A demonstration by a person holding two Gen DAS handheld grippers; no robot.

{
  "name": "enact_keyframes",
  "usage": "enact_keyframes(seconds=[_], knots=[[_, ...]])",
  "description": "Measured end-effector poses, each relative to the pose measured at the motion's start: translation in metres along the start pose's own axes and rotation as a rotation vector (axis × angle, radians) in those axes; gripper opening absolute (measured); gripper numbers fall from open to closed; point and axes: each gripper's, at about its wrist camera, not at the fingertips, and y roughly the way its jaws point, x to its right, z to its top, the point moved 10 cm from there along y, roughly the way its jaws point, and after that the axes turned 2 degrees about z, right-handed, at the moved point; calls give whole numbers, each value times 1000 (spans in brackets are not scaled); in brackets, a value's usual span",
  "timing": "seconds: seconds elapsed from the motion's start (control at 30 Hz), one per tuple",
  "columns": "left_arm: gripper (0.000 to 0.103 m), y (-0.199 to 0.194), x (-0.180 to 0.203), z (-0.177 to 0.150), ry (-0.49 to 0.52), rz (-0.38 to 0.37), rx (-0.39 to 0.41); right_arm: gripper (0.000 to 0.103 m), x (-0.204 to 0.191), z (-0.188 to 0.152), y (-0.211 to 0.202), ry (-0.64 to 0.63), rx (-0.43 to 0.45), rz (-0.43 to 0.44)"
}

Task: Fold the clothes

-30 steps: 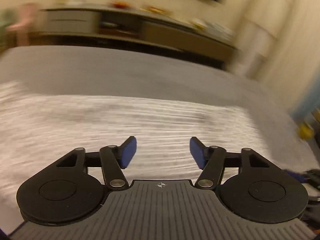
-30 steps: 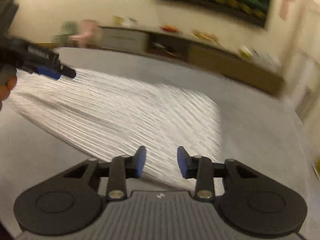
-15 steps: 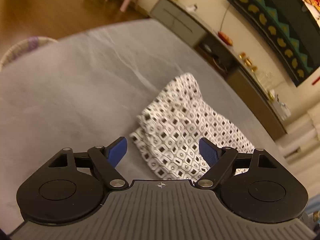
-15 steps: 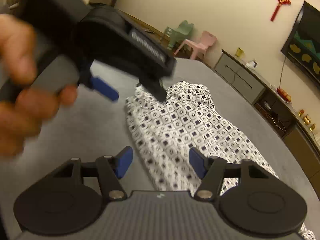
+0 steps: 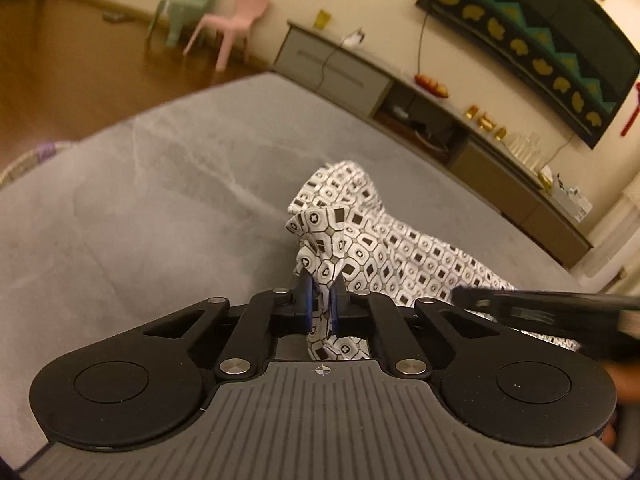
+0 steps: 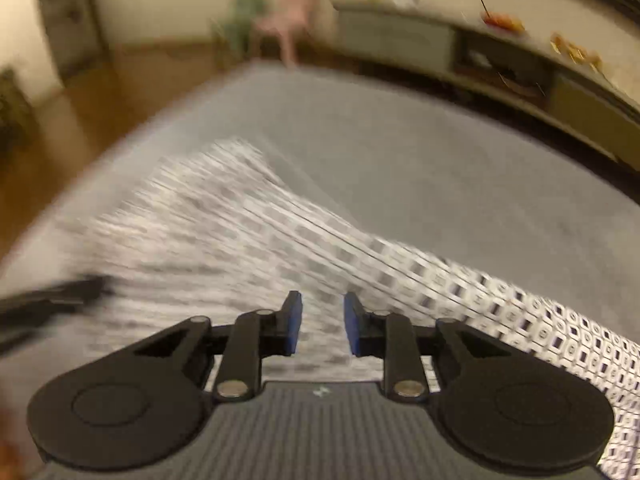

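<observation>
Half a second back the left gripper (image 5: pixel 321 300) hung with its blue pads wide apart over the patterned garment (image 5: pixel 400 252); now those pads are pressed together on a bunched fold of it, and the cloth peaks up out of the pinch.

Left wrist view, nice and sharp: the garment is thin white fabric printed with small black squares and rounded rings, lying crumpled on a soft grey bed surface (image 5: pixel 160 208) with faint creases. A pointed flap stands up just beyond the fingertips, and a tuft of the same cloth pokes down behind the pads toward the ribbed grey gripper body. At the right edge the other tool, the right gripper (image 5: pixel 552 308), cuts in as a dark flat bar over the fabric. Behind the bed: a pink plastic chair (image 5: pixel 236 24) beside a pale green one (image 5: pixel 188 8), and a long low grey-brown cabinet (image 5: pixel 440 112) against the cream wall.

Right wrist view, heavily smeared by motion: the right gripper (image 6: pixel 322 326) has its blue pads apart, a clear gap between them and nothing caught there. The garment (image 6: pixel 240 232) streaks across the grey bed (image 6: pixel 440 168) beneath and ahead of it, the print only readable at lower right. A dark blurred bar enters from the left edge, the left gripper (image 6: pixel 56 300); its grip cannot be made out here.
</observation>
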Motion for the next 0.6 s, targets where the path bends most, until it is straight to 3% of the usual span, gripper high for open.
enact_keyframes(seconds=[0.07,0.13,0.2,0.27,0.37,0.43,0.5,0.53,0.57,0.6], knots=[[0,-9,6,2,31,-2,44,20,4,-2,13,-32,-16,1],[0,-14,20,0,146,29,96,21,8,2,18,9,-73,47],[0,-16,39,-4,256,32,127,24,8,21,8,38,-32,78],[0,-11,58,-11,358,35,143,63,-5,42,-9,23,27,139],[0,-5,81,-26,490,43,157,85,-50,65,-21,-73,27,289],[0,-1,89,-33,546,45,158,91,-86,62,-8,-212,-46,316],[0,3,92,-37,571,46,156,91,-113,43,25,-376,-165,261],[0,4,93,-39,582,47,155,85,-120,33,43,-446,-217,213],[0,5,93,-40,593,50,153,60,-120,29,57,-492,-232,156],[0,6,92,-42,597,48,145,43,-120,26,70,-538,-247,99]])
